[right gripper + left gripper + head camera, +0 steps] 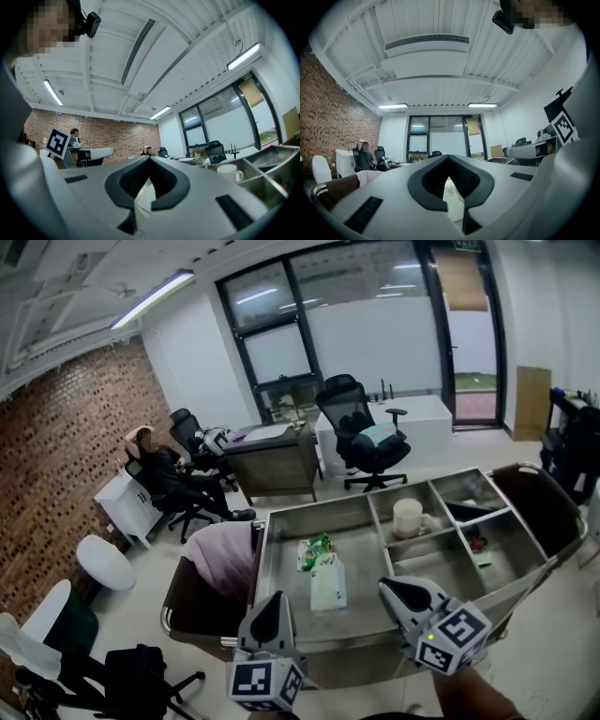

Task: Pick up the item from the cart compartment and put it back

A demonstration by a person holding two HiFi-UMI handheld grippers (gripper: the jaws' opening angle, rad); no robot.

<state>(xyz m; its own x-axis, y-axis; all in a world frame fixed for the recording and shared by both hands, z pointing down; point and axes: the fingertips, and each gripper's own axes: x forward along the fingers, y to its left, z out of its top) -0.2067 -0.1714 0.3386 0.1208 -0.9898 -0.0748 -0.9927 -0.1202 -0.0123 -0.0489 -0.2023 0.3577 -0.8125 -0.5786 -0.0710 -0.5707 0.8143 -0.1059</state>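
Left claw (pixel 272 600) and right claw (pixel 385 586) at cart (pixel 361 545) near rim, jaws together, nothing held. Free room ahead in the large compartment. White packet (pixel 328 583) lies at 2 o'clock of left claw, 9 o'clock of right claw.

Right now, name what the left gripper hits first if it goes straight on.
Probably the white packet in the large compartment of the cart; it lies right past the shut left gripper. Height is unclear, so the gripper may pass over it.

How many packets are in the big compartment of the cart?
2: a green packet mid-compartment and a white packet beside it, nearer the camera. The near edge is partly hidden.
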